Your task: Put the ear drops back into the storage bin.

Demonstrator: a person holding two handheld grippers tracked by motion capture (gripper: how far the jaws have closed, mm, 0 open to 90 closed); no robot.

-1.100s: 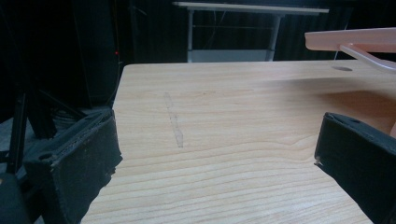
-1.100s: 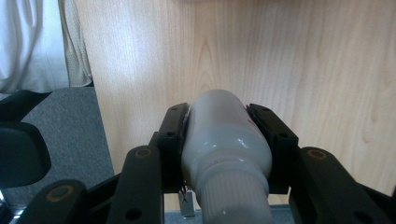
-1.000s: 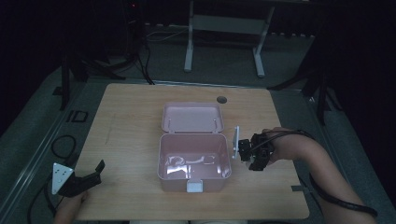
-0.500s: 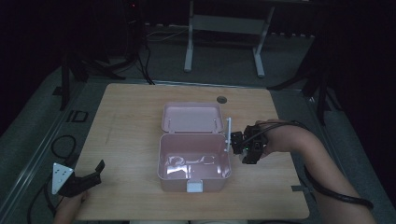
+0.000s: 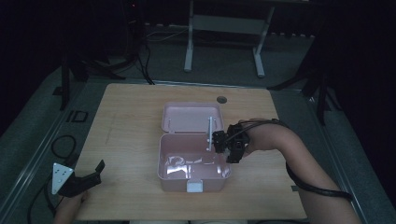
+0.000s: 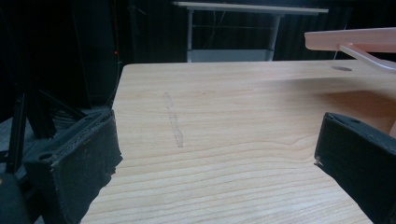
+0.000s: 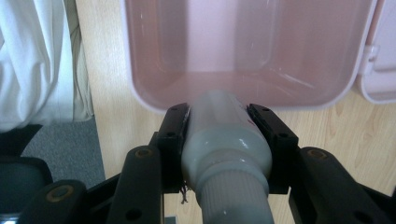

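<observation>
Two grippers, one loaded.
Right gripper [image 7: 219, 123] clamps a white bottle [image 7: 224, 140] just short of the open pink box [image 7: 140, 93] ahead; left gripper [image 6: 215, 154] gapes empty, well apart from it.

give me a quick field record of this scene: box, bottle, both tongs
box: pink box, lid open, lying back on the table
bottle: white bottle, clamped sideways, over the box's right rim
right tongs: right tongs shut on the bottle
left tongs: left tongs open, holding nothing, low over the table's near-left corner
</observation>
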